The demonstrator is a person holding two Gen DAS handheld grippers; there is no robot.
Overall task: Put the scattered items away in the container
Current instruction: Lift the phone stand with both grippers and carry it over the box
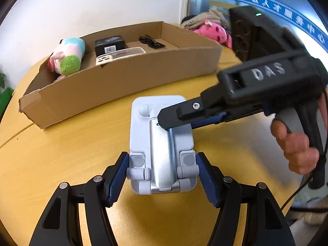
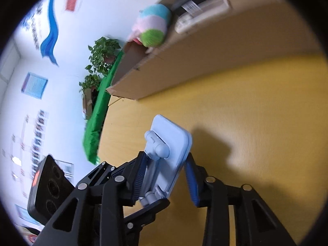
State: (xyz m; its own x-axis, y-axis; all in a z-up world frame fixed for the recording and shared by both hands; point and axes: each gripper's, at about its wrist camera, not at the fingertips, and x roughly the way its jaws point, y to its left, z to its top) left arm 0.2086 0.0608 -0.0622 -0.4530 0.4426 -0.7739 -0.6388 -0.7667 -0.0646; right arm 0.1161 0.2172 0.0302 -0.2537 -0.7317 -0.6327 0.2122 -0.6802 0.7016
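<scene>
**Both jaws on the folding stand, box waiting behind**

Jaws of the left gripper (image 1: 163, 176) clamp the near end of the stand (image 1: 162, 143), one blue pad on each long edge by the hinge knuckles. The right gripper (image 2: 166, 176) comes in from the side; its wrist view shows the stand between its pads, the left pad against the hinged arm and the right pad at or just off the plate's edge. Whether both pads press I cannot tell.

The stand sits over the table (image 1: 71, 153) in front of the box (image 1: 123, 82), near it but not touching. Whether its far end rests on the tabletop or is lifted I cannot tell. In the box lie a plush toy (image 1: 68, 57), a black carton (image 1: 109, 44), a phone case (image 1: 121, 56) and glasses (image 1: 151, 42).

Handling, as I judge it: the stand is rigid plastic and metal, light, with smooth painted faces that could slip under the pads. Its hinges are the risk, since the arm may swing open or fold when lifted by one end. The safest hold looks to be across the flat plate's long edges near the middle, clamping arm and plate together. It should tolerate a short drop into the free space at the box's right end.
</scene>
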